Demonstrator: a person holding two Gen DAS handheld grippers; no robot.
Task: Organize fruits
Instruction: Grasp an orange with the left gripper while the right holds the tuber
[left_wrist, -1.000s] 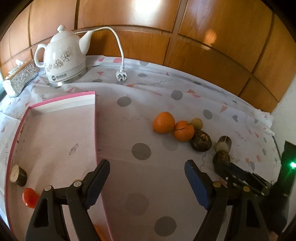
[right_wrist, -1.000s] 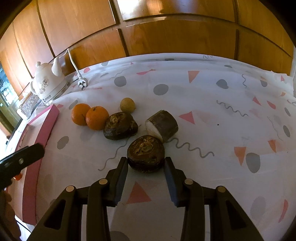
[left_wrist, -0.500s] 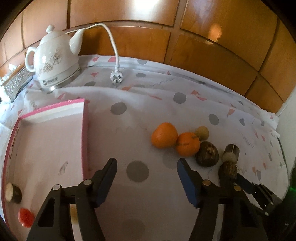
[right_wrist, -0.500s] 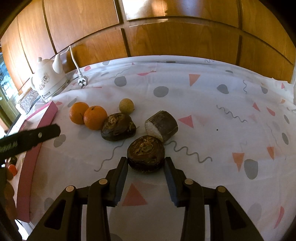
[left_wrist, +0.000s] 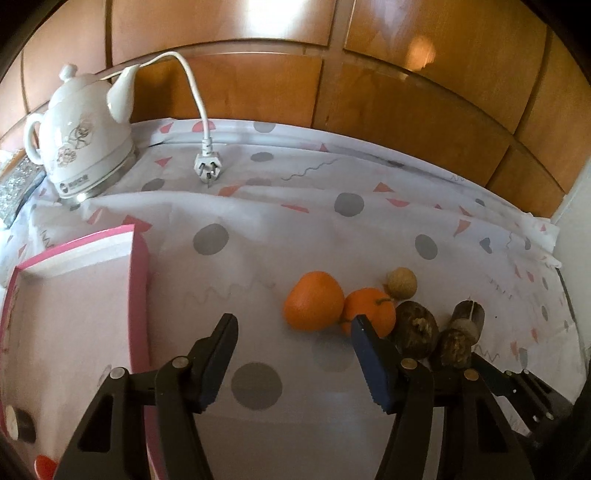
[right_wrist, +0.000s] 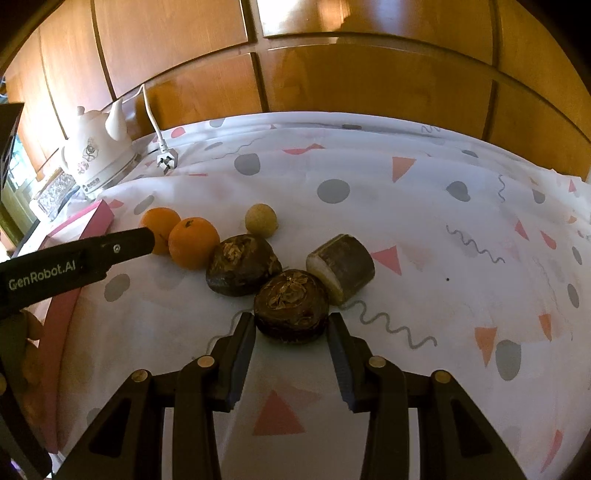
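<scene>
Right gripper (right_wrist: 291, 334): fingers pinching the dark round fruit (right_wrist: 291, 304), on the surface at 12 o'clock from them. Left gripper (left_wrist: 291, 363): fingers spread, closing on nothing; oranges (left_wrist: 313, 300) at 1 o'clock. My worry: the cut stalk piece (right_wrist: 341, 267) touches my fruit, lifting may drag it

Looking steeply down along each gripper's fingers from close above the tablecloth (left_wrist: 295, 229), both sharing the oranges (right_wrist: 192, 243) and kettle (left_wrist: 81, 140).
</scene>
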